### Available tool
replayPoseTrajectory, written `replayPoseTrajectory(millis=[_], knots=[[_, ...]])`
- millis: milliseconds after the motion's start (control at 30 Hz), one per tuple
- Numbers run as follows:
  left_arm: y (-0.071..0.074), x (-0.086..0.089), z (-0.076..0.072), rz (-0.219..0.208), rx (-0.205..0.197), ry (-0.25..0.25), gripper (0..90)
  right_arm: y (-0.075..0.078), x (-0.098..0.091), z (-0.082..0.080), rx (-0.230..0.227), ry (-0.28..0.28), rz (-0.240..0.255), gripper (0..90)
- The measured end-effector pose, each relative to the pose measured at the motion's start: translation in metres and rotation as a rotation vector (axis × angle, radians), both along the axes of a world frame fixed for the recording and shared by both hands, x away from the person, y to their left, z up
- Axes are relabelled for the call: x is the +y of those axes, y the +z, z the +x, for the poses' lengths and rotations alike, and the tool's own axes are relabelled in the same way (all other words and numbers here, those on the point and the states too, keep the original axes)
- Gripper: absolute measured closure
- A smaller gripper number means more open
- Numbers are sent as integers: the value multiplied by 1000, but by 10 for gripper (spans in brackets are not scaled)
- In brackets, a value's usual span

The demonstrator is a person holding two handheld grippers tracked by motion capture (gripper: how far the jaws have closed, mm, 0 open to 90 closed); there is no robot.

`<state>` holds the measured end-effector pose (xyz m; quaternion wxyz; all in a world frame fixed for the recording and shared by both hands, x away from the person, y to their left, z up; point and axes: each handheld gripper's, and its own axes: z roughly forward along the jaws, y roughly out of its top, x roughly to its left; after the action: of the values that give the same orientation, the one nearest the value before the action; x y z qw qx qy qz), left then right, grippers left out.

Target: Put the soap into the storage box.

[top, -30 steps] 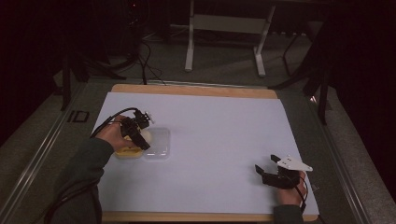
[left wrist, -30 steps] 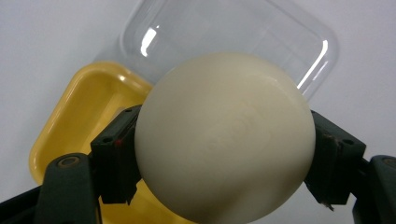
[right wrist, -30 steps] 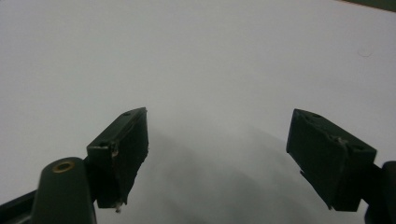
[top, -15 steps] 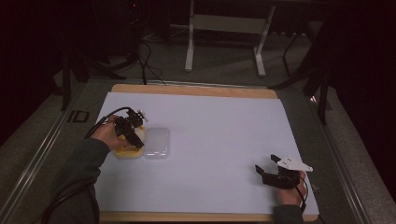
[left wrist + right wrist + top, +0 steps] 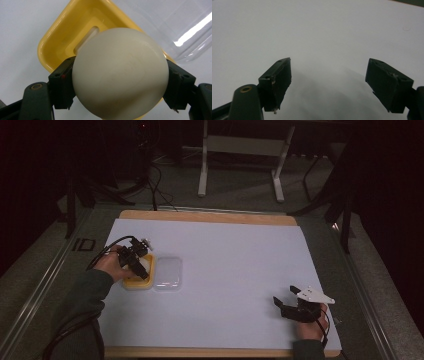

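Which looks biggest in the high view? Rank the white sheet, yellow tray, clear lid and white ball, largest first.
1. White sheet, by far.
2. Yellow tray and clear lid: look alike in size, and the left gripper covers part of the tray, so unranked.
3. White ball, smallest, held over the tray.

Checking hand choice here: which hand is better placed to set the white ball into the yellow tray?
Left. The left tongs grip the white ball directly over the yellow tray; the right tongs sit open, far across the table.
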<state>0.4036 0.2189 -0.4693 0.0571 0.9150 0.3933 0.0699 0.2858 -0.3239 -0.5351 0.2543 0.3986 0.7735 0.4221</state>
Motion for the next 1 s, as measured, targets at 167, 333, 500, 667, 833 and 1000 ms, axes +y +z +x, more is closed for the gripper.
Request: replayPoseTrajectory(millis=[167,333,500,667,833,1000], knots=[[-6,2,2,18,7,21,247,0,0,0,-1,0,-1,207],[-11,2,3,27,15,30,247,0,0,0,-2,0,-1,207],[-18,1,5,33,28,30,247,0,0,0,-2,0,-2,207],[-23,-2,7,52,30,20,246,0,0,0,-3,0,-1,207],[-23,-2,5,49,20,2,197,0,0,0,-2,1,-4,211],[-23,-1,4,43,26,-17,169,0,0,-1,-3,1,-4,211]])
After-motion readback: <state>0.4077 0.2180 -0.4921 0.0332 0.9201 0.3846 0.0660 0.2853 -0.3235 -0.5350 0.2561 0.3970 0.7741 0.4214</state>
